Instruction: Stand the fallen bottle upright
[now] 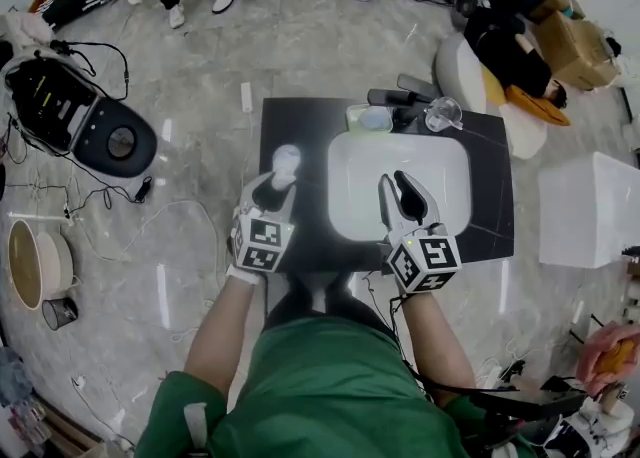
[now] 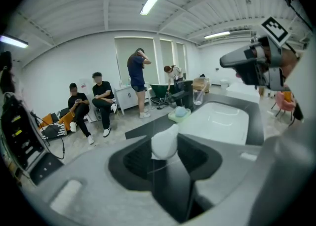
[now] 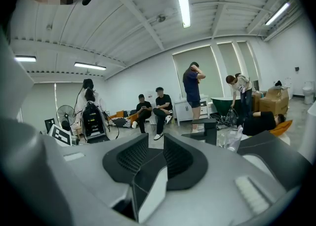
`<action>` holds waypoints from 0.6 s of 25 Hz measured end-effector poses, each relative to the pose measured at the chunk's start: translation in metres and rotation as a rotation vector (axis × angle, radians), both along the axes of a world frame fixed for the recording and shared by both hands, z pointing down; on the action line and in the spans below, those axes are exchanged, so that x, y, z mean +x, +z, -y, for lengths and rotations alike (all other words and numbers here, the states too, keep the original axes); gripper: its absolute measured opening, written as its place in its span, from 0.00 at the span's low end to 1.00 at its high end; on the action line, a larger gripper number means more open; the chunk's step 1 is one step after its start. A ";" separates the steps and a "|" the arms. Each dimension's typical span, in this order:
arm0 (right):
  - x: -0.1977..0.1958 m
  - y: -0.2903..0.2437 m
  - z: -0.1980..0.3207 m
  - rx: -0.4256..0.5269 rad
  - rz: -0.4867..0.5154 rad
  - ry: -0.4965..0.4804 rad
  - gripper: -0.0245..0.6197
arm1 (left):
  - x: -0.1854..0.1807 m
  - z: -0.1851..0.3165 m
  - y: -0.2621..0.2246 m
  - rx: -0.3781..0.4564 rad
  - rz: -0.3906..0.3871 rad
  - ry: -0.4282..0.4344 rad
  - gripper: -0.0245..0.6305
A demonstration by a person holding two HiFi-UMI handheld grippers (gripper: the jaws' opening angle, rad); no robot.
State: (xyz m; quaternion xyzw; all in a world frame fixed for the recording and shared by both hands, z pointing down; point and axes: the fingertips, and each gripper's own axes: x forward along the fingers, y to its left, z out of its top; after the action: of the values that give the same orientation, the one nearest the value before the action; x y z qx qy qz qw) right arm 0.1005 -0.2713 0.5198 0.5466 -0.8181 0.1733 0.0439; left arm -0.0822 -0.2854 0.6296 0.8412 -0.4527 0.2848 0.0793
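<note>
Room: polished grey stone-look floor with pale veins; white walls and strip lights in the gripper views, with people sitting along the far wall.
Counter (image 1: 300, 131): dark, glossy slab with fine pale veining, rectangular.
Sink basin (image 1: 355, 196): white, smooth, a rounded rectangle set into the counter.
Faucet (image 1: 398, 98): matt black and blocky, at the far rim of the basin.
Soap dish (image 1: 371, 119): pale green and square, holding a rounded bluish bar, beside the faucet.
Glass (image 1: 443, 114): clear and thin-walled, on the faucet's other side.
Bottle (image 1: 285, 159): see-through body under a smooth, rounded white cap; over the counter left of the basin, cap uppermost in the left gripper view.
Left gripper (image 1: 279, 178): grey plastic shell with black ribbed fingers, closed on the bottle just below its cap.
Right gripper (image 1: 398, 186): same build, over the basin, fingers a narrow gap apart with nothing between them.
Markings: black-and-white square patterns on each gripper's cube.
</note>
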 end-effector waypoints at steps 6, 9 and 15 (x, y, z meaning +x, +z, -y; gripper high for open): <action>0.002 -0.015 0.004 0.023 -0.006 0.009 0.19 | -0.002 0.021 -0.015 0.006 -0.023 0.004 0.28; 0.005 -0.021 0.010 0.032 -0.010 0.016 0.19 | 0.000 0.032 -0.020 0.005 -0.028 0.010 0.28; 0.008 -0.026 0.014 0.041 -0.014 0.026 0.19 | 0.002 0.044 -0.026 -0.012 -0.053 0.016 0.28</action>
State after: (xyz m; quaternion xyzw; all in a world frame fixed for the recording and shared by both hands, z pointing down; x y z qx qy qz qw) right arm 0.1081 -0.2853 0.4941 0.5589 -0.8141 0.1535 0.0362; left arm -0.0804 -0.3296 0.6038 0.8516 -0.4418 0.2658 0.0940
